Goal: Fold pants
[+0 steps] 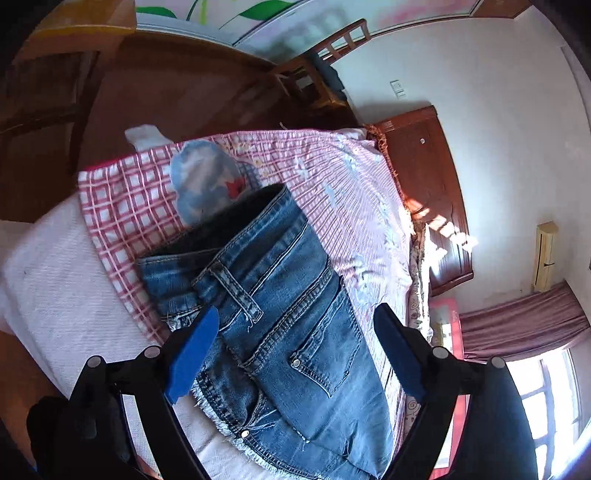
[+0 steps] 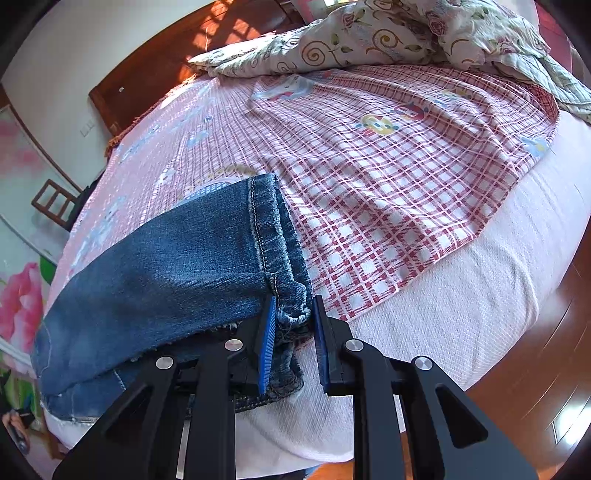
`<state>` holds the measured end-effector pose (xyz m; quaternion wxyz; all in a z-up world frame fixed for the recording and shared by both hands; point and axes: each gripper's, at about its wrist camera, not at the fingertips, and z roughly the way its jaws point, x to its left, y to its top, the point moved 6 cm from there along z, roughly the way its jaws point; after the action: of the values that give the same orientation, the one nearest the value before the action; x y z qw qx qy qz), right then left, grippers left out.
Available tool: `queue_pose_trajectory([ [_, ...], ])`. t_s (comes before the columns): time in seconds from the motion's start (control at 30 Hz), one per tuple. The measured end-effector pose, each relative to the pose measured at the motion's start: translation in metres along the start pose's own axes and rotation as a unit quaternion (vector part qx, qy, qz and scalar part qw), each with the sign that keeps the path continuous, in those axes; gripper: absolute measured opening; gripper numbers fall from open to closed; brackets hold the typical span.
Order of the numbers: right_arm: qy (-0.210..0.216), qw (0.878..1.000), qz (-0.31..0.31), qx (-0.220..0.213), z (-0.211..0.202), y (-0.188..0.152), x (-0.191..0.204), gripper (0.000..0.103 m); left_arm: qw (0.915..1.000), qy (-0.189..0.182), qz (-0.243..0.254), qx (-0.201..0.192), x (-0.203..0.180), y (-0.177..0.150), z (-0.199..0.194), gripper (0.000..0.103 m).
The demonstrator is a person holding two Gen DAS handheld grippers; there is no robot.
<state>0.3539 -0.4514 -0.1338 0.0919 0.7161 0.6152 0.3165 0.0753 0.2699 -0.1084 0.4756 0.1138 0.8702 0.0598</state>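
Left wrist view cuts the jeans (image 1: 280,317) off at the bottom edge, so how far the denim runs toward the camera cannot be told; the frayed waist layers pass under the left gripper (image 1: 295,350) and out of sight. That gripper's jaws stand wide apart over the jeans, one blue pad on each side, and whether the pads touch the cloth is hard to make out. A back pocket, a belt loop and two rivets face up. The jeans lie on the checked sheet (image 1: 122,199), which lies on a white cover (image 1: 55,295) over the bed.

Right wrist view shows what the left does not: the leg cuff (image 2: 273,251), doubled over the rest of the denim, with its frayed corner between the blue pads of the right gripper (image 2: 293,339). The jaws are close together about that corner, yet a gap shows beside the right pad, so I cannot tell whether they pinch it. Layers under the top leg are mostly hidden by the gripper. Only this view shows the floral quilt (image 2: 388,33) bunched at the far side of the bed, and only the left shows the window (image 1: 546,391) and curtain (image 1: 524,325).
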Motion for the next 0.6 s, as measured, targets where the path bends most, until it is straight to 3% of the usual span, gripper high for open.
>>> queue_pose_trajectory([
  [0.07, 0.001, 1.000, 0.003, -0.002, 0.000, -0.001, 0.000, 0.018, 0.9992, -0.004, -0.027, 0.029, 0.004, 0.003, 0.020, 0.085],
  [0.17, 0.004, 1.000, 0.006, -0.004, -0.001, -0.002, -0.001, 0.018, 0.9973, 0.024, -0.054, 0.044, 0.018, -0.005, 0.042, 0.085],
  [0.33, 0.004, 1.000, 0.002, -0.006, -0.001, -0.002, -0.001, 0.018, 0.9971, 0.029, -0.070, -0.003, 0.013, 0.000, 0.049, 0.084],
  [0.4, 0.005, 1.000, -0.003, -0.005, -0.001, -0.002, -0.002, 0.018, 0.9946, 0.033, -0.096, -0.019, 0.017, 0.003, 0.053, 0.069],
  [0.43, 0.005, 1.000, -0.006, -0.004, -0.002, -0.003, -0.001, 0.018, 0.9930, 0.033, -0.110, -0.027, 0.022, 0.003, 0.052, 0.045],
  [0.47, 0.004, 1.000, -0.008, -0.005, -0.002, -0.002, -0.001, 0.018, 0.9927, 0.025, -0.113, -0.032, 0.024, 0.002, 0.050, 0.014],
  [0.6, -0.010, 0.999, -0.045, -0.015, -0.010, 0.003, 0.010, 0.018, 0.9974, -0.013, -0.052, -0.048, -0.008, 0.014, 0.040, 0.009],
])
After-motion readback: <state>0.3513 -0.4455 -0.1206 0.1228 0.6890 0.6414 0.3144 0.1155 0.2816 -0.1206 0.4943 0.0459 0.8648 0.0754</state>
